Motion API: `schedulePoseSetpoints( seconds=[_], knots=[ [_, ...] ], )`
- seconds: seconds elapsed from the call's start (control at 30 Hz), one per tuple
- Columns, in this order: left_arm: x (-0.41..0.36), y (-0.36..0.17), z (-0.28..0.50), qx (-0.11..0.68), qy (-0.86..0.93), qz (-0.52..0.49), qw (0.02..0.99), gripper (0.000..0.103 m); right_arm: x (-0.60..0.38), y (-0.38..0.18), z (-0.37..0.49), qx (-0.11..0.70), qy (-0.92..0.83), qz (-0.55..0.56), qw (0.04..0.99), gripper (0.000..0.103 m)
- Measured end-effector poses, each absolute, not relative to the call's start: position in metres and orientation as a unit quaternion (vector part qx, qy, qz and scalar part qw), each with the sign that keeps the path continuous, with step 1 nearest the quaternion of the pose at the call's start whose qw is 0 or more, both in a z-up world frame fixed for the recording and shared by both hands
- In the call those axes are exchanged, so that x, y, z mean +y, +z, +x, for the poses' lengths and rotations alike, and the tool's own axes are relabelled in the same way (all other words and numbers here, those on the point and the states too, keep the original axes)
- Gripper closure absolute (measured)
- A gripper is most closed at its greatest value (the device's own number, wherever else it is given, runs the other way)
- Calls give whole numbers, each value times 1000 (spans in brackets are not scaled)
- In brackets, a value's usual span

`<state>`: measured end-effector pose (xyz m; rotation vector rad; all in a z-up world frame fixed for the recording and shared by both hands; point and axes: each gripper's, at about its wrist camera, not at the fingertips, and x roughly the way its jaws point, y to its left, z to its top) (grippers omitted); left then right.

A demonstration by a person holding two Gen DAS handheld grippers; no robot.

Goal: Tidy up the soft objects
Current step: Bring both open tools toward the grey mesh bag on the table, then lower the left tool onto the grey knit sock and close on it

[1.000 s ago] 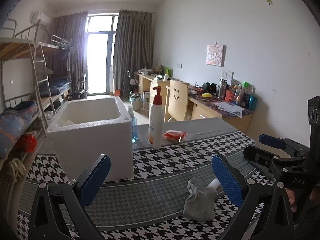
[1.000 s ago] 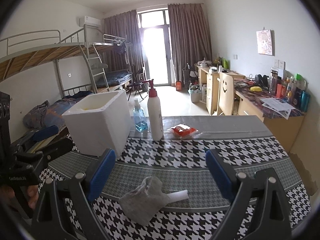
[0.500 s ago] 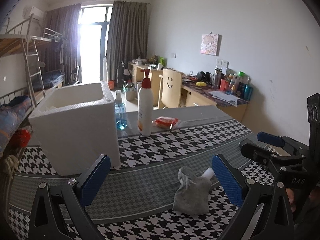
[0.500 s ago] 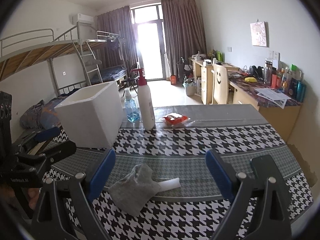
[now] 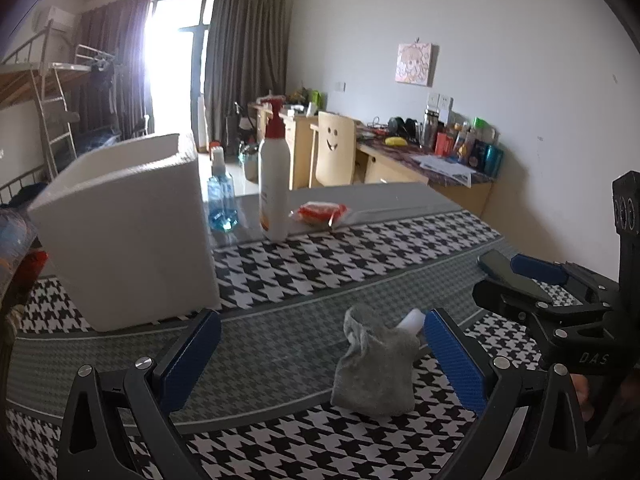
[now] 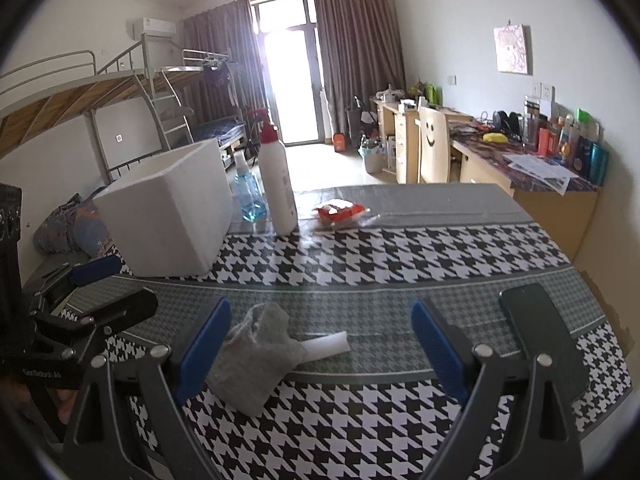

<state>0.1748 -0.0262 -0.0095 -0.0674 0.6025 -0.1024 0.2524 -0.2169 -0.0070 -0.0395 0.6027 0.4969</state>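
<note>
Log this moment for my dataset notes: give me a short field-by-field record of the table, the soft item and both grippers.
surface: table with houndstooth cloth
soft item: grey sock, crumpled, lying on the cloth with a white piece sticking out beside it
container: white foam box, open top, upright, apart from the sock
other items: pump bottle, blue spray bottle, red packet, dark phone
left gripper: open, empty, sock near its right finger
right gripper: open, empty, sock by its left finger
</note>
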Motion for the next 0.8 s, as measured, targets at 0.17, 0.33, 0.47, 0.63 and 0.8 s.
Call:
schedulePoseSetpoints(
  seconds=[0.17, 0.33, 0.47, 0.63, 0.8],
  knots=[
    [-32, -17, 178, 307, -54, -31, 950, 1, -218, -13, 254, 303, 238, -21, 923, 9],
    [-39, -23, 180, 317, -61, -23, 946, 1, -220, -18, 256, 311, 235, -16, 921, 9],
    [-42, -30, 182, 329, -65, -21, 942, 1, -222, -24, 258, 319, 232, -13, 919, 9],
    [-45, -40, 188, 346, -68, -19, 936, 1, -223, -32, 261, 333, 227, -16, 915, 9],
    [-51, -51, 191, 366, -75, -8, 928, 1, -222, -43, 265, 348, 223, -13, 910, 9]
  ],
)
